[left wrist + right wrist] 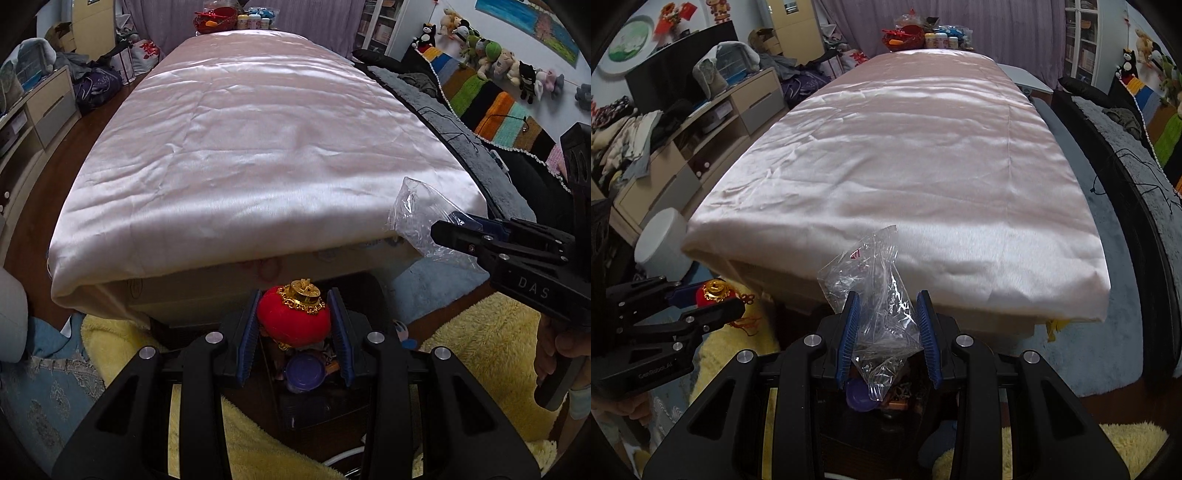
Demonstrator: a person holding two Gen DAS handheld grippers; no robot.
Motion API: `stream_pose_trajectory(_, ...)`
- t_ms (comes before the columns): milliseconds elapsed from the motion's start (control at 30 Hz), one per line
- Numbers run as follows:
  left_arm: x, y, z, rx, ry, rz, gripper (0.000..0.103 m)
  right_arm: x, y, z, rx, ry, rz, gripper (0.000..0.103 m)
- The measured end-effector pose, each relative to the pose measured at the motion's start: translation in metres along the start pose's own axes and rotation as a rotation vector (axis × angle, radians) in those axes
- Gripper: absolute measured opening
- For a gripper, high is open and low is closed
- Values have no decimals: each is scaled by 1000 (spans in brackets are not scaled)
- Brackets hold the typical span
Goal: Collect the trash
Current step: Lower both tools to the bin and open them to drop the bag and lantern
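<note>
My left gripper (294,306) is shut on a red plush ornament (291,317) with a gold cap, held just off the near end of the table. A crumpled clear plastic bag (879,295) sticks up between the blue pads of my right gripper (889,306), which is shut on it. In the left wrist view the right gripper (454,229) and the bag (413,218) are at the right, by the table's corner. The right wrist view has the left gripper (701,299) and the ornament (714,291) at the left. Under both grippers a dark bin (317,410) holds a purple lid (304,373) and other scraps.
A long table under pink satin cloth (240,147) fills the middle. Bottles and a red basket (216,18) stand at its far end. Yellow fluffy rugs (480,343) lie around the bin. A sofa with a striped blanket (491,110) is on the right, and cluttered drawers (701,125) on the left.
</note>
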State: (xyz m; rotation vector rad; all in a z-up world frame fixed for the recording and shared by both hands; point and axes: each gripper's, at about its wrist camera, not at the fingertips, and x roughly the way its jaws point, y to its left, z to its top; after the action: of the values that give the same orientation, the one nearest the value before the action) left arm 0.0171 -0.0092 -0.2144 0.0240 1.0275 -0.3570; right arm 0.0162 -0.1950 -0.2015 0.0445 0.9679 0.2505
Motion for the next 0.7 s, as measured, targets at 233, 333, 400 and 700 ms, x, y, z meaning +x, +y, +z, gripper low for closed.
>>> stream_pose_trajectory(233, 31, -7, -29, -5, 81, -26, 34, 17, 5, -32, 10, 63, 11, 33)
stream_pose_trajectory(333, 44, -9, -41, -16, 114, -37, 34, 27, 3, -44, 31, 91, 25, 33)
stream_pose_trajectory(400, 53, -11, -46, -19, 133, -40, 34, 36, 0, -52, 50, 117, 30, 33)
stream_pose_trajectory(700, 77, -20, -56, -15, 187, -60, 34, 61, -10, -65, 82, 194, 31, 33)
